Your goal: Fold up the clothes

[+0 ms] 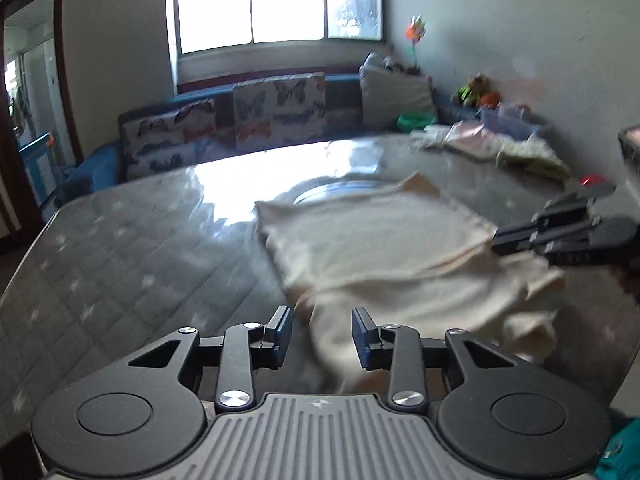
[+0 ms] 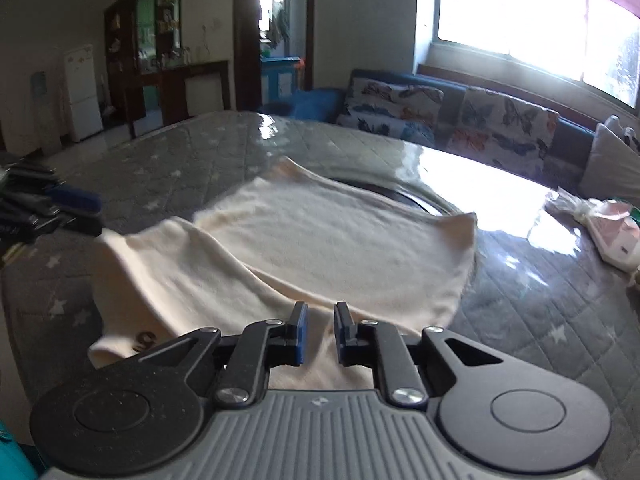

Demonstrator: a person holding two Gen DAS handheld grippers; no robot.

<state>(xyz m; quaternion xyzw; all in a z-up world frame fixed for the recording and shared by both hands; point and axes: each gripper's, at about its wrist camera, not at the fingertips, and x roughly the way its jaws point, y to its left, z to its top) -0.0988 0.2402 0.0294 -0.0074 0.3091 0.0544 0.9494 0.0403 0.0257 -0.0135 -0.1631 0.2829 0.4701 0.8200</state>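
Note:
A cream garment (image 1: 380,240) lies partly folded on the grey quilted star-pattern table cover (image 1: 120,280), with one flap turned over its near side. My left gripper (image 1: 322,332) is open just above the garment's near left corner, with cloth showing between its fingers but nothing pinched. My right gripper (image 1: 500,240) reaches in from the right over the garment's edge. In the right wrist view the right gripper (image 2: 320,332) is open with a narrow gap over the cream garment (image 2: 320,240). The left gripper (image 2: 92,212) shows blurred at the left.
A round glass disc (image 1: 332,192) lies on the table, partly under the garment. A pile of other clothes (image 1: 500,148) sits at the table's far right, with a pink item (image 2: 612,232) among them. Behind the table runs a sofa with butterfly cushions (image 1: 240,120).

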